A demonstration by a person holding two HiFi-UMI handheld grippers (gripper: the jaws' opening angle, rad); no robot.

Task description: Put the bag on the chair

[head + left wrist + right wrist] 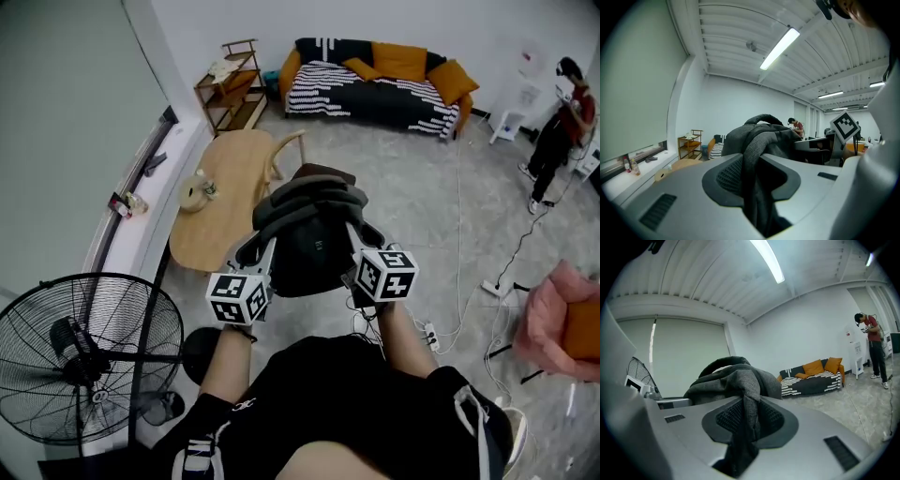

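Head view showed the left gripper (pixel 261 251) and the right gripper (pixel 362 246) holding a dark grey bag (pixel 309 234) up in the air just right of the round wooden bench (pixel 225 220), clear of the floor. In each gripper view the jaws were clamped on a fold of the bag's cloth, which ran down between the ribbed pads. The only print that could be made out was the black-and-white square pattern on each gripper's cube. A wooden chair (pixel 286 150) stood at the bench's far right side, its seat mostly hidden behind the bag. A pale roundish thing (pixel 195 192) on the bench was too small to identify. A black fan (pixel 89 356) near the bench's near edge and a pink seat (pixel 553 319) well to the bench's right were each cut by the frame edge.
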